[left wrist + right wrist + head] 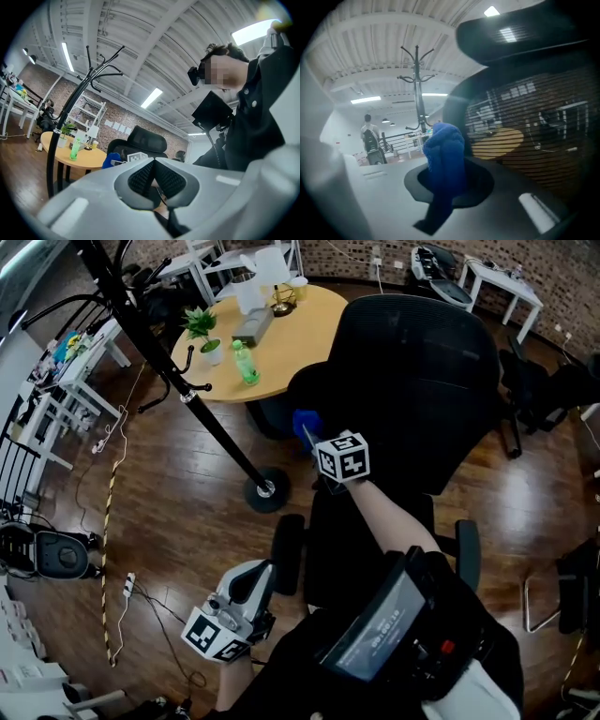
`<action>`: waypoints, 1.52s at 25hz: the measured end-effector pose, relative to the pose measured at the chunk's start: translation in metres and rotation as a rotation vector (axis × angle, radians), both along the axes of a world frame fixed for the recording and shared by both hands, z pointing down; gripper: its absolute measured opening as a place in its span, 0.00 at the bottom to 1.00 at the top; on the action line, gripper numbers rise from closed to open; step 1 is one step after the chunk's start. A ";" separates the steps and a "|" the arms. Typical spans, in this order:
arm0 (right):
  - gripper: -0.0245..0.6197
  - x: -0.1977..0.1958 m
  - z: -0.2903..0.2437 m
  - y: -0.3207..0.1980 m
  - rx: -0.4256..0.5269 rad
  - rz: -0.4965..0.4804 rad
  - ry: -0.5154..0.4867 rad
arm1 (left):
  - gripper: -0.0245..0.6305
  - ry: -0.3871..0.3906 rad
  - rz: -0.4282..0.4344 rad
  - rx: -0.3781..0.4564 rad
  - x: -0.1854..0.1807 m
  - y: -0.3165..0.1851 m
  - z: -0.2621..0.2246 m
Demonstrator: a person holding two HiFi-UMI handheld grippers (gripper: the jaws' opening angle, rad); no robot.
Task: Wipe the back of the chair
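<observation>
Your right tongs [446, 176] are clenched on the blue cloth [444, 152], held just beside the mesh chair back [422, 381], at its left edge. Your left tongs [154, 180] are clenched empty, low, well apart.

Bright ceiling strip lights [151, 97], fisheye-warped edges, blurry right gripper view

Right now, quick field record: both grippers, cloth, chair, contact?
left gripper: shut, empty, held low
right gripper: shut on blue cloth, raised at the edge of the chair back
cloth state: bunched, sticking out past the jaws
chair back state: black mesh, upright
contact: cloth right beside the mesh; cannot tell whether it touches
nearby: round wooden table, coat stand
</observation>
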State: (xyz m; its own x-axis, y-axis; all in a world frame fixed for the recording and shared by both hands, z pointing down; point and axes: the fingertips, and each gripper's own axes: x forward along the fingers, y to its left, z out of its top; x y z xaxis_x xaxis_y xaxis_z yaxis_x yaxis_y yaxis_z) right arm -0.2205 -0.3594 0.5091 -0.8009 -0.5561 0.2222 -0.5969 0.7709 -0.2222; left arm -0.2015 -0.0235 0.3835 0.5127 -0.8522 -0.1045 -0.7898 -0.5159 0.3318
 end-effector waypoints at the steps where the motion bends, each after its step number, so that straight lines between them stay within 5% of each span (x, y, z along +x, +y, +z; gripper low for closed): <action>1: 0.08 0.016 0.004 -0.007 -0.003 0.035 0.001 | 0.04 -0.001 0.008 0.000 0.003 -0.003 0.001; 13: 0.08 0.218 0.017 -0.038 0.024 0.360 0.008 | 0.04 0.021 0.270 0.033 0.073 -0.054 -0.008; 22: 0.08 0.424 0.034 -0.037 -0.051 0.826 0.013 | 0.04 0.044 0.431 0.039 0.124 -0.073 -0.011; 27: 0.08 0.506 0.005 -0.014 0.021 0.989 0.014 | 0.04 0.057 0.466 0.039 0.137 -0.078 -0.010; 32: 0.08 0.523 -0.003 -0.008 0.051 1.020 0.042 | 0.04 0.072 0.470 0.051 0.143 -0.077 -0.012; 38: 0.08 0.450 0.032 -0.028 -0.011 0.866 0.082 | 0.04 0.055 0.402 0.039 0.125 -0.067 -0.010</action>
